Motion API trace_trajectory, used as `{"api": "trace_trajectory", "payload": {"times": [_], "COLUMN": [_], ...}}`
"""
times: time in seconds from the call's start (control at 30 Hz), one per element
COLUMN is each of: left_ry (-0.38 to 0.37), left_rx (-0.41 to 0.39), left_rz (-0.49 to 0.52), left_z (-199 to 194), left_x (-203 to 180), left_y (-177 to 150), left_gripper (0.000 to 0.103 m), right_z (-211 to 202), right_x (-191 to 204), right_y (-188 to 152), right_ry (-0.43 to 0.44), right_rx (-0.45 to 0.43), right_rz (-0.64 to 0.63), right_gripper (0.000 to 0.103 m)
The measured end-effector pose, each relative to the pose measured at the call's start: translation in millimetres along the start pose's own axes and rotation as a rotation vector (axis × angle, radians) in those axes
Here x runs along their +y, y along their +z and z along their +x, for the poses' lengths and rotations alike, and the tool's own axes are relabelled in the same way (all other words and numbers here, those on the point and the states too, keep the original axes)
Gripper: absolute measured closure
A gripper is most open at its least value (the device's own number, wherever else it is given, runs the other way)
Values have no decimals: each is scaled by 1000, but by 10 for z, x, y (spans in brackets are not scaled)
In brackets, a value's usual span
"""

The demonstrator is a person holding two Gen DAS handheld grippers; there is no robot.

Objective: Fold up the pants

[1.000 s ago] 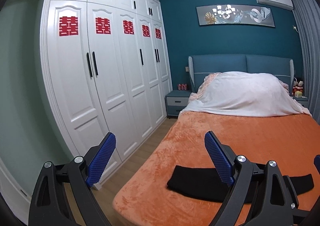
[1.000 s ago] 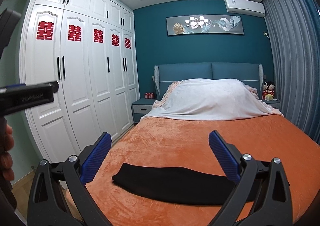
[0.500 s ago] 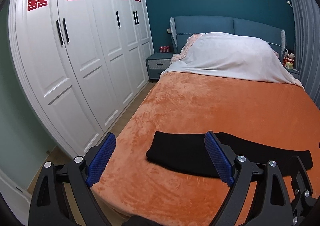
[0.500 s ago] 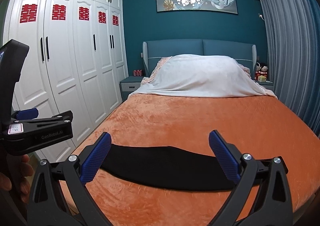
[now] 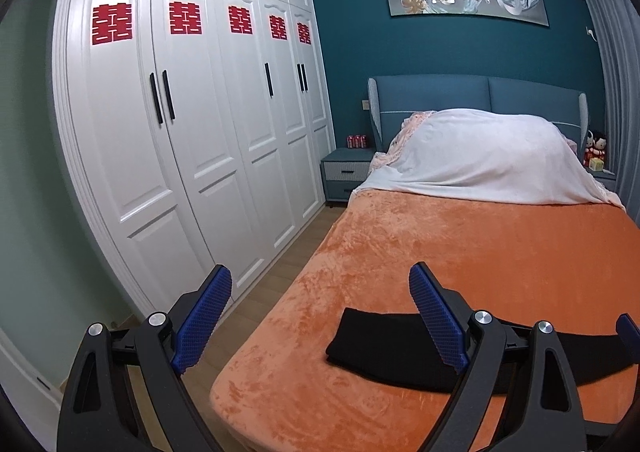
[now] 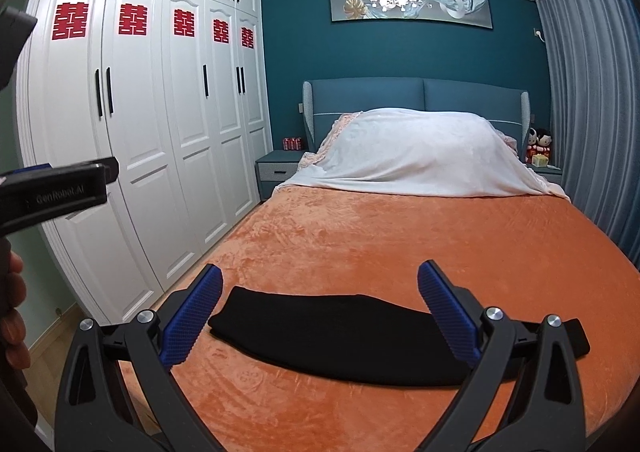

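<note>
Black pants [image 6: 340, 336] lie folded into a long flat band across the near end of the orange bed cover [image 6: 400, 244]. They also show in the left wrist view [image 5: 384, 348], partly behind the right finger. My left gripper [image 5: 320, 316] is open and empty, held above the bed's near left corner. My right gripper [image 6: 320, 312] is open and empty, held above and in front of the pants. Neither touches the cloth. The left gripper's body [image 6: 52, 192] shows at the left edge of the right wrist view.
A white wardrobe [image 5: 192, 140] lines the left wall, with a strip of wooden floor [image 5: 280, 268] between it and the bed. A white sheet [image 6: 408, 156] covers a mound at the headboard. A nightstand [image 5: 348, 172] stands beside the bed. Curtains [image 6: 592, 112] hang on the right.
Both grippers have tilted back up and drawn away from the bed. The pants sit lower in both views. The pants lie unmoved and both jaws stay open.
</note>
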State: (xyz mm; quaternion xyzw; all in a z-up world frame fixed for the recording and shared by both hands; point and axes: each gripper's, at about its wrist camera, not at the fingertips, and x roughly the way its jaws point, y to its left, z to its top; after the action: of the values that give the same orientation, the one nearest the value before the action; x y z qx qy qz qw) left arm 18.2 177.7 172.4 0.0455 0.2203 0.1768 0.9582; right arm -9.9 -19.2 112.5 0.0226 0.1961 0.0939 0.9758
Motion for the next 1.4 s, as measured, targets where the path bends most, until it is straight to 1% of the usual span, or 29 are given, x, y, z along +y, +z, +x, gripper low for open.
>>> {"api": "trace_trajectory", "payload": {"times": [0.07, 0.2, 0.3, 0.4, 0.57, 0.67, 0.77, 0.87, 1.13, 1.4], "left_ry": [9, 27, 42, 54, 84, 106, 118, 125, 138, 145], "left_rx": [-26, -100, -162, -216, -322, -370, -416, -445, -458, -451], "left_rz": [-5, -21, -25, -34, -50, -45, -46, -46, -37, -27], "left_z": [-95, -344, -550, -726, -1083, -1235, -1392, -1486, -1527, -1554], "left_x": [52, 178, 248, 326, 462, 503, 543, 561, 532, 467], "left_y": [59, 226, 369, 515, 801, 934, 1065, 1119, 1116, 1067], "left_gripper": [15, 15, 15, 15, 15, 15, 15, 10, 10, 10], "right_z": [-40, -164, -307, -492, -814, -945, -1052, -1125, -1198, -1168], "right_x": [47, 153, 251, 311, 381, 406, 454, 490, 515, 523], "right_y": [30, 206, 407, 674, 1128, 1327, 1454, 1526, 1550, 1546], "right_ry": [6, 26, 40, 53, 40, 45, 48, 55, 62, 56], "right_rx": [-13, -64, -126, -210, -357, -414, -460, -493, -518, -514], "right_rz": [-4, -15, -30, -29, -33, -30, -28, -25, -29, -33], "right_gripper": [7, 7, 7, 7, 6, 5, 5, 5, 5, 5]}}
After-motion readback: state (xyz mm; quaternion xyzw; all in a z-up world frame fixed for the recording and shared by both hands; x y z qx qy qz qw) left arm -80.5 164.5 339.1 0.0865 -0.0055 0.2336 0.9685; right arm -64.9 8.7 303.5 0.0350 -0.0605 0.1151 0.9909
